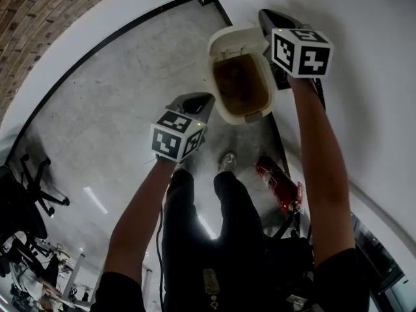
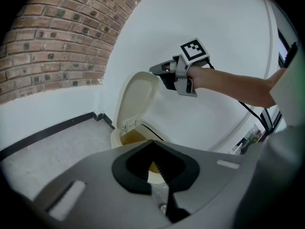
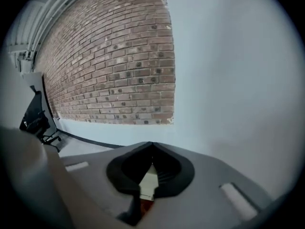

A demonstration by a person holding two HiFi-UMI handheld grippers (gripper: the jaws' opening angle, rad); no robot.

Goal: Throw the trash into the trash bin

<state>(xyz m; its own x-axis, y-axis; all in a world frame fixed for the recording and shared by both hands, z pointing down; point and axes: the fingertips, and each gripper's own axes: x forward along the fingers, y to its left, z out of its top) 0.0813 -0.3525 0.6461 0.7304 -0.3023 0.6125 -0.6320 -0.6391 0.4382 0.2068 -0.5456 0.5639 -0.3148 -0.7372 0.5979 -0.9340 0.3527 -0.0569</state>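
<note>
Two arms outstretched: right gripper (image 1: pixel 266 17) closed, raised beside open trash bin (image 1: pixel 233 39); left gripper (image 1: pixel 205 101) closed, lower.

Ahead of my right tongs (image 1: pixel 266 17) a brick wall (image 3: pixel 119 56) meets a white wall (image 3: pixel 228 80). Grey floor (image 1: pixel 117 90), edged by black skirting (image 1: pixel 110 38), spreads left of my left tongs (image 1: pixel 198 101), with a black chair (image 1: pixel 36 181) well off that side. Something red (image 1: pixel 276 182) lies behind my right tongs, nearer me.

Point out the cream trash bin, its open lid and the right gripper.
Cream plastic trash bin (image 2: pixel 116 139): left gripper view, left rim.
Open cream lid (image 2: pixel 136 97): left gripper view, inner face.
Right gripper (image 2: pixel 153 71): left gripper view, tips of its fingers.
</note>
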